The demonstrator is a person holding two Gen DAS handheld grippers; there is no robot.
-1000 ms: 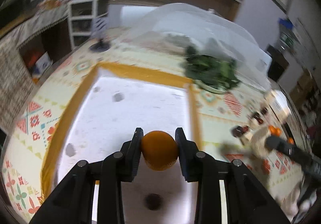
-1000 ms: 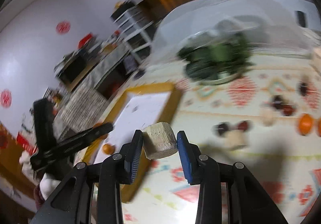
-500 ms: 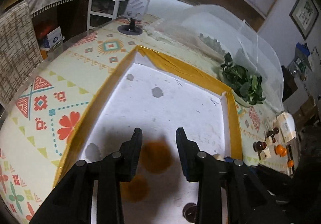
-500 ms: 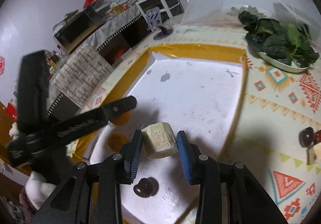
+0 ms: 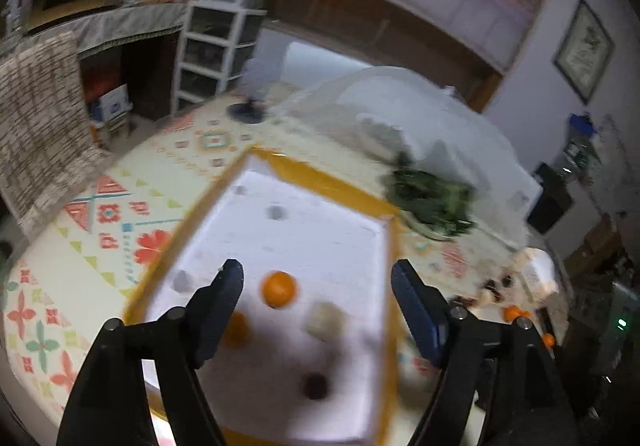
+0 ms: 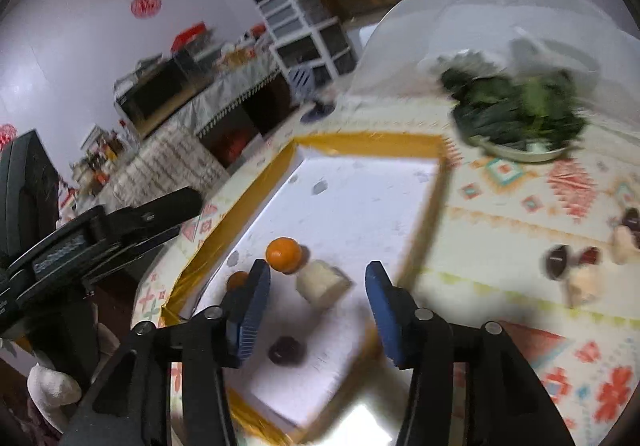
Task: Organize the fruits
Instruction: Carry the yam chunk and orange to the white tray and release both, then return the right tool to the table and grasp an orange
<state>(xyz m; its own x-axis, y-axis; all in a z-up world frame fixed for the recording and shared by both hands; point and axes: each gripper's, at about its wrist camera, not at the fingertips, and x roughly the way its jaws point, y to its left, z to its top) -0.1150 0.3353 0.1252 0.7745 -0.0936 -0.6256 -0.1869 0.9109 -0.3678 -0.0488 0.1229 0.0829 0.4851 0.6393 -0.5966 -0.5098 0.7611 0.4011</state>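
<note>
A white tray with a yellow rim [image 5: 320,182] [image 6: 360,138] lies on the patterned table. In it are an orange [image 5: 279,288] [image 6: 284,255], a smaller orange [image 5: 236,328] [image 6: 237,280], a pale cut chunk [image 5: 325,320] [image 6: 322,282] and a dark round fruit [image 5: 316,386] [image 6: 285,350]. My left gripper [image 5: 318,308] is open and empty above the tray's near part. My right gripper [image 6: 316,310] is open and empty, above the pale chunk. The left gripper also shows at the left of the right wrist view [image 6: 100,230].
A plate of leafy greens [image 5: 432,198] [image 6: 516,118] sits beyond the tray beside a clear dome cover [image 5: 400,114]. More dark fruits [image 6: 558,262], pale chunks [image 6: 584,282] and small oranges [image 5: 514,312] lie on the table right of the tray. White drawers [image 5: 224,30] stand behind.
Both grippers have opened and pulled back. The orange left the left gripper and the pale chunk left the right gripper; both now lie in the tray.
</note>
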